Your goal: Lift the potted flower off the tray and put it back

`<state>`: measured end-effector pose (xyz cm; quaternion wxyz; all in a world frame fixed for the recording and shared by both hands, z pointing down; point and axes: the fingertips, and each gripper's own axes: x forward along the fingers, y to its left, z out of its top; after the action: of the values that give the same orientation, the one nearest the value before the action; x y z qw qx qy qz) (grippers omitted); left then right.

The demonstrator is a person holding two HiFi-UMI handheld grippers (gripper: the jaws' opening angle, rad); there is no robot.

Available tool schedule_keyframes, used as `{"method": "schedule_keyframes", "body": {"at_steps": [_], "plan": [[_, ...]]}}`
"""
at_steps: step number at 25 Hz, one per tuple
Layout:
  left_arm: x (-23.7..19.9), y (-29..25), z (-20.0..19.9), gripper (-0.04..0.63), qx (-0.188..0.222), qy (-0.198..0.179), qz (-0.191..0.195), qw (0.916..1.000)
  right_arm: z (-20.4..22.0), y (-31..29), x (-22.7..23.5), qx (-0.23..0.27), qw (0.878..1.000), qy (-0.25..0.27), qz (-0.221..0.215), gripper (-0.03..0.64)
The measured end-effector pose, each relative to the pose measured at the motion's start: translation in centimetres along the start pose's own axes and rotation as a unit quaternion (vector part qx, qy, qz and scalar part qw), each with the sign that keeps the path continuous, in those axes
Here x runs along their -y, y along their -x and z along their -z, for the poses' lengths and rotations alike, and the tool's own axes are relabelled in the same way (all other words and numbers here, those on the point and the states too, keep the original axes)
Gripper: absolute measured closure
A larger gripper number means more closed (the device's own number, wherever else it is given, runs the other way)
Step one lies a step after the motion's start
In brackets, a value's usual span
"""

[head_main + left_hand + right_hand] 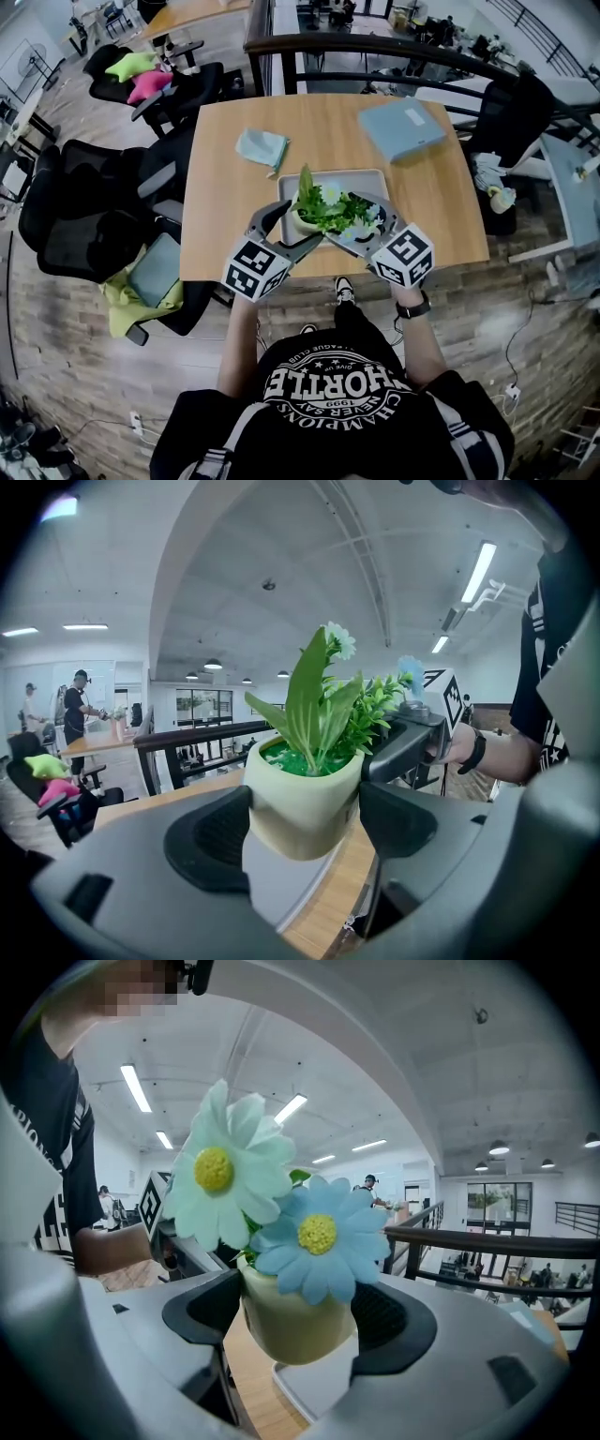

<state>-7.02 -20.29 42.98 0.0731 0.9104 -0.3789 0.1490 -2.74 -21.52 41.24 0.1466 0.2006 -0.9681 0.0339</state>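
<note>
The potted flower is a cream pot (pixel 304 223) with green leaves and pale daisies (pixel 336 210). It hangs a little above the near part of a grey tray (pixel 377 177) on the wooden table. My left gripper (pixel 292 231) clamps the pot (pixel 305 803) from the left, jaws pressed on both its sides. My right gripper (pixel 362 223) clamps the same pot (pixel 295 1321) from the right, under a white and a blue daisy (pixel 319 1232). The tray's surface (pixel 281 878) shows below the pot's base in both gripper views, tray (pixel 323 1387).
A teal cloth (pixel 262 147) lies on the table (pixel 225 216) behind the tray's left corner. A blue-grey flat pad (pixel 403 127) sits at the far right. Black office chairs (pixel 94 216) stand left of the table. A dark railing (pixel 375 56) runs behind it.
</note>
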Motion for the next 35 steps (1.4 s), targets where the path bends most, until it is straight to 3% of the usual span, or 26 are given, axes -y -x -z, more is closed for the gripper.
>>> {"method": "schedule_keyframes", "body": {"at_steps": [20,35], "plan": [[-7.8,-6.0,2.8,0.213,-0.035,0.04,-0.058,0.9969,3.1,-7.6,7.8,-0.04,0.996,-0.021,-0.079,0.23],[-11.8,-11.9,7.9,0.212,-0.055,0.08,-0.082,0.9919,9.0,-12.0,13.1,-0.073,0.99,-0.043,-0.115,0.232]]}}
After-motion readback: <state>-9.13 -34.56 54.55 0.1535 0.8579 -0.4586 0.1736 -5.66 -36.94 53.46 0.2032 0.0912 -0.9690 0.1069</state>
